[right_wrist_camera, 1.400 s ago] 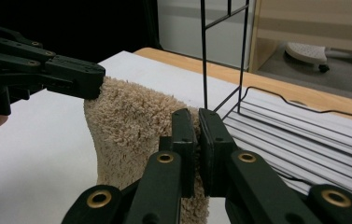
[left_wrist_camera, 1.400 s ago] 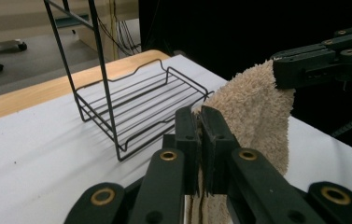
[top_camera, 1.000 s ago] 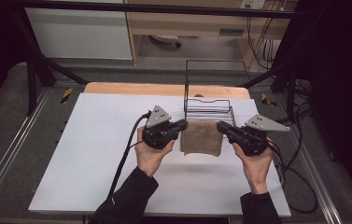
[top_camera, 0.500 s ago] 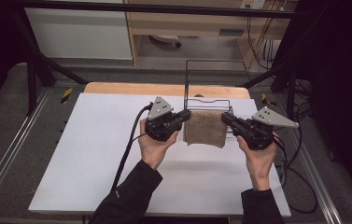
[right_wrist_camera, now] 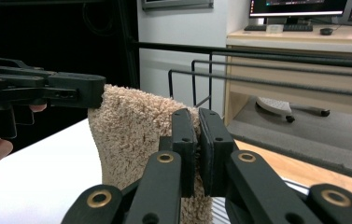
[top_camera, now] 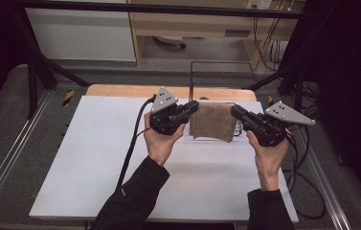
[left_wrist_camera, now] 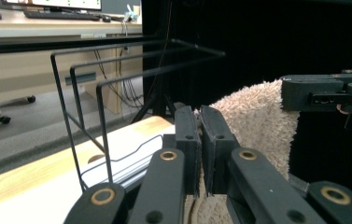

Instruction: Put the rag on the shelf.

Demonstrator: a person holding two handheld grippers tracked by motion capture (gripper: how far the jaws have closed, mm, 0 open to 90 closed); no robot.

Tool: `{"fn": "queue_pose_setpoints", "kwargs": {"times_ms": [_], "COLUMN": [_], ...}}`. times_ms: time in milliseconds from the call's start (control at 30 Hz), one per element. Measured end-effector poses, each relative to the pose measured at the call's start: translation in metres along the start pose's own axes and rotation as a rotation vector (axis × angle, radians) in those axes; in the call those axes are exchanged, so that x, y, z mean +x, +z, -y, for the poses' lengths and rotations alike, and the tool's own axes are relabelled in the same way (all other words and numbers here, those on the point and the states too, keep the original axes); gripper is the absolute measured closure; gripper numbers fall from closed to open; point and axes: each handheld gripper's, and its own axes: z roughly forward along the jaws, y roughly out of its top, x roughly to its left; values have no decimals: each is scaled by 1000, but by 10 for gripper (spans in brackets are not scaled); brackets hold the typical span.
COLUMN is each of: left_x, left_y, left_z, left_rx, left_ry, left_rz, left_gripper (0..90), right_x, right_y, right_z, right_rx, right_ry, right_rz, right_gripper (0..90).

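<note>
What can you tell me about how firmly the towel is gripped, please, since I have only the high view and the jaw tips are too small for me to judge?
Observer: In the left gripper view, the left gripper has its jaws closed on an upper corner of the towel, with pile showing between them.
Operator: Thank you. Is the right side the same?
Observer: Yes. The right gripper view shows the right gripper shut on the opposite top corner, and the towel hangs below it.
Operator: How does the wire rack look up close?
Observer: In the left gripper view the wire rack has several upright rectangular hoops one behind another, standing beyond the towel.
</note>
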Motion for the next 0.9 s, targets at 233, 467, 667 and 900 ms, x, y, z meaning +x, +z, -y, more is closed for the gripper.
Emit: {"fn": "queue_pose_setpoints", "kwargs": {"times_ms": [233,467,667,900], "left_x": [1,-1,-1,0], "left_y": [4,8,12,16], "left_z": [-11,-23,-32,-43], "left_rx": [-28,-53,-69,-82], "left_ry": [-4,3,8,13], "left_rz": [6,4,4,1], "left_gripper": [864,864,864,864], "right_x": [-3,-8,-11,-14], "right_y": [0,-1,-1,0], "right_z": [-14,-26,-37,-47], "right_rx": [-25,-44,-56,-80], "right_ry": [-20,-27,-42,-50], "right_rz": [15,33,51,63], "right_gripper": [860,860,860,860]}}
